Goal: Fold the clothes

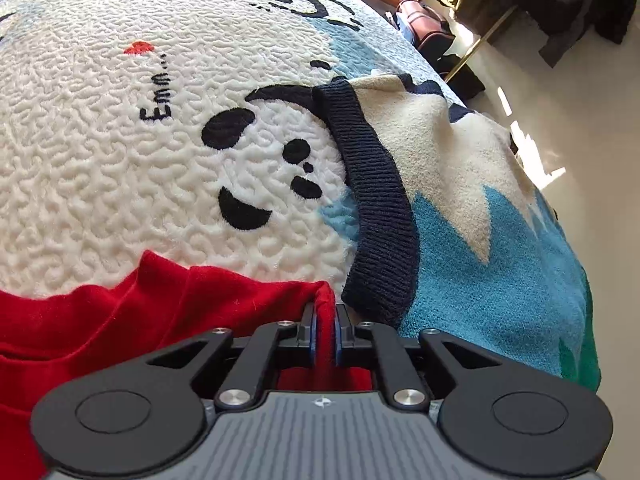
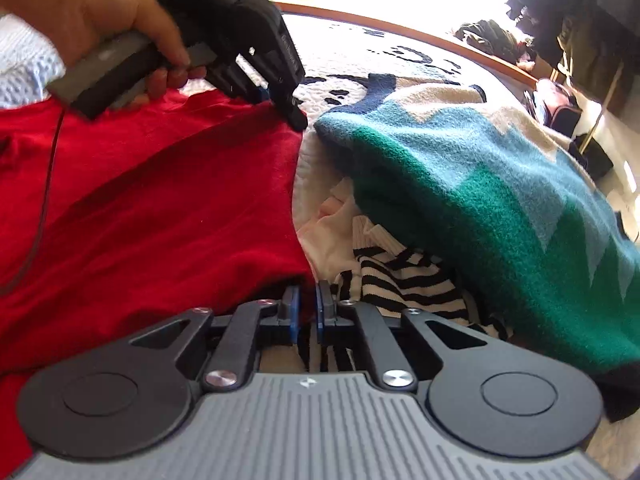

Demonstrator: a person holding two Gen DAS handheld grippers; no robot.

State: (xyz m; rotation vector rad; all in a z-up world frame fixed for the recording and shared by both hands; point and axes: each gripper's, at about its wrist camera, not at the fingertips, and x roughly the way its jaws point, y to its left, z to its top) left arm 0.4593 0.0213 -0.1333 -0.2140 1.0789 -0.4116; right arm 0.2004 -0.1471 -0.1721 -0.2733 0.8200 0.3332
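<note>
— So, why was the red garment (image 2: 152, 208) stretched out like that, between the two tools?

— My guess: it was being held by two points along one edge so it would hang flat for the fold. It lay across the panda-print bedspread (image 1: 120, 152), with the rest of the laundry pushed aside to the right: the blue, green and cream knit sweater (image 2: 500, 184) draped over a heap, a black-and-white striped top (image 2: 404, 280) beneath it.

— And the left gripper (image 1: 325, 332)?

— Nearly closed. A fold of red cloth ran up between the blue pads (image 1: 313, 334), pinched there. In the right wrist view it sat at the far corner of the garment, held in a bare hand (image 2: 100, 20).

— The right gripper (image 2: 307, 312)?

— Narrow as well. The near edge of the red cloth reached down to its left pad; dark red showed in the slot, so I judged it clamped on that hem, though shadow hid the contact itself.

— Anything in the way?

— The sweater's navy ribbed cuff (image 1: 376, 208) lay just beside the left fingertips. Could snag, I thought.
</note>
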